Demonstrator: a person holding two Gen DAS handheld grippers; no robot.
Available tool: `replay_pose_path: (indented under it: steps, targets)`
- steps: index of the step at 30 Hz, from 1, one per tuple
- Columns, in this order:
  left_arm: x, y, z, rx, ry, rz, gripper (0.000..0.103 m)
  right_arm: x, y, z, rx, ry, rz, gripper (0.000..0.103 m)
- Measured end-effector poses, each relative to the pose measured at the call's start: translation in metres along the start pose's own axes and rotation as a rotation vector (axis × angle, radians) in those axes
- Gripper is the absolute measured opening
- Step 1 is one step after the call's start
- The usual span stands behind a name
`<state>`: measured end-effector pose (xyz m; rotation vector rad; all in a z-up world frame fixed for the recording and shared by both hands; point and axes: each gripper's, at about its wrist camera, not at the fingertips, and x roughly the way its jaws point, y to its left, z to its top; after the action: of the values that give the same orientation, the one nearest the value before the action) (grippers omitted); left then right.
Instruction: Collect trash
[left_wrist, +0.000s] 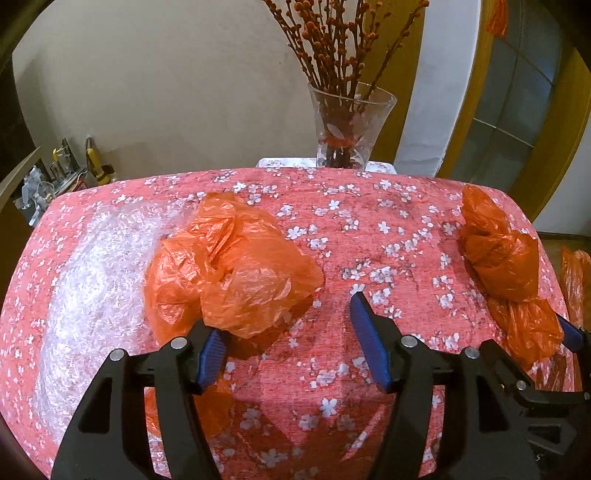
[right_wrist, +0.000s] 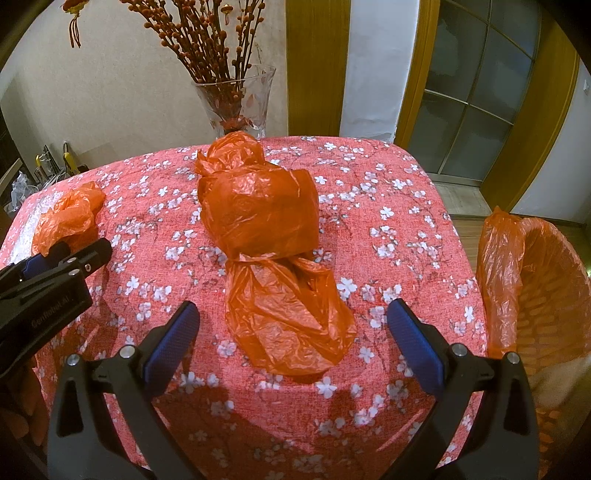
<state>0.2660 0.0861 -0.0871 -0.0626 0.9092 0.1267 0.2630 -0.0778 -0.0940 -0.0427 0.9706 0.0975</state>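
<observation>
1. A surface (right_wrist: 388, 177) under a red blossom-print cloth is seen filling both views.
2. A basket (right_wrist: 554, 295) lined with orange plastic is placed off its right edge.
3. A knotted orange bag (right_wrist: 266, 218) is laid at the middle; a crumpled orange bag (left_wrist: 236, 273) is found to the left, beside clear plastic film (left_wrist: 92, 280).
4. The left gripper (left_wrist: 291, 339) is held open, one pad touching the crumpled bag.
5. The right gripper (right_wrist: 291, 343) is held open around the knotted bag's near end, not touching.

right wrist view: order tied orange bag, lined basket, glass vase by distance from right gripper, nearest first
From the right gripper:
1. Tied orange bag, straight ahead, loose end between the open jaws.
2. Lined basket, off the table's right edge.
3. Glass vase, behind the table's far edge.
</observation>
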Motion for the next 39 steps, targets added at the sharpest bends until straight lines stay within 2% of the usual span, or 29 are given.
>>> replay_pose_path:
  steps: [17,24,39]
  targets:
    - [0.000,-0.003,0.000,-0.007,-0.002,-0.003,0.066,0.000,0.000,0.000,-0.001,0.001,-0.001,0.099]
    - [-0.003,0.001,-0.002,-0.021,-0.010,-0.031,0.066,0.000,0.000,0.000,0.000,0.001,-0.001,0.099]
    - [-0.029,0.008,-0.003,-0.031,-0.050,-0.068,0.066,0.000,0.000,0.000,-0.001,0.001,-0.001,0.099]
